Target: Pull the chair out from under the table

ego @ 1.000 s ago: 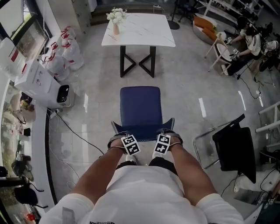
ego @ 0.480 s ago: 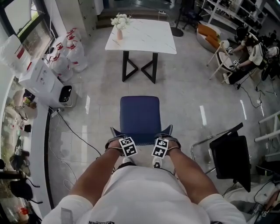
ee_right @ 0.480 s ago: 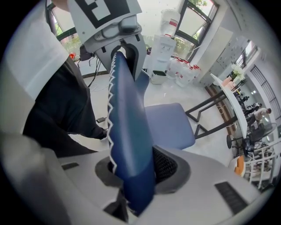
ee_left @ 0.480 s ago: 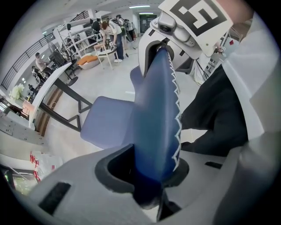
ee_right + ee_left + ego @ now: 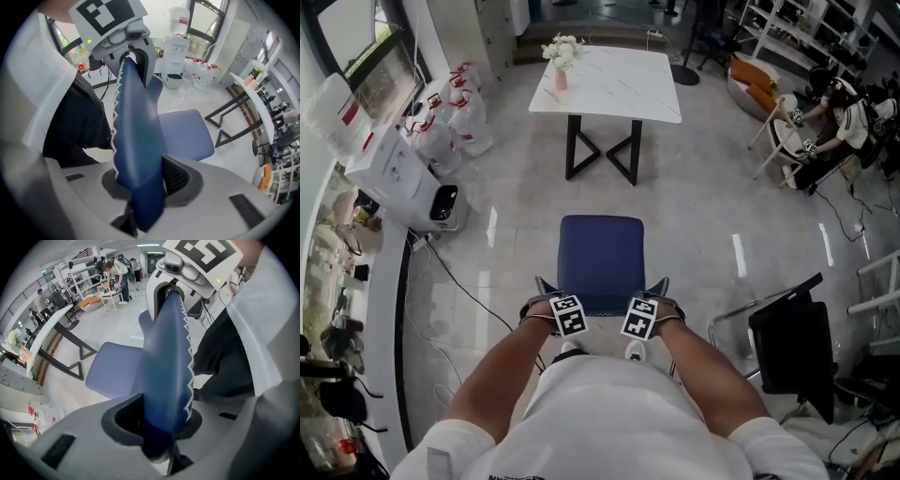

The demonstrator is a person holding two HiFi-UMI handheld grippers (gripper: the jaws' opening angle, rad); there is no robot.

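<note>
The blue padded chair point(image 5: 600, 255) stands on the pale floor, well apart from the white marble table point(image 5: 609, 82) at the far end. Its backrest, with white zigzag stitching, is nearest me. The left gripper point(image 5: 547, 307) is shut on the backrest's left top edge and the right gripper point(image 5: 662, 307) on its right top edge. In the left gripper view the backrest point(image 5: 168, 357) runs up between the jaws of the left gripper point(image 5: 161, 430). The right gripper view shows the backrest point(image 5: 138, 136) pinched in the right gripper point(image 5: 140, 190).
A white dispenser point(image 5: 401, 178) and tied white bags point(image 5: 441, 122) line the left wall, with a cable point(image 5: 459, 286) across the floor. A black folding frame point(image 5: 789, 337) stands at the right. A person point(image 5: 839, 108) sits at a small table far right. A vase of flowers point(image 5: 562, 58) stands on the table.
The head view has tipped, so table and chair sit lower in the picture. Both grippers keep their hold on the backrest. The gap between chair and table looks slightly wider.
</note>
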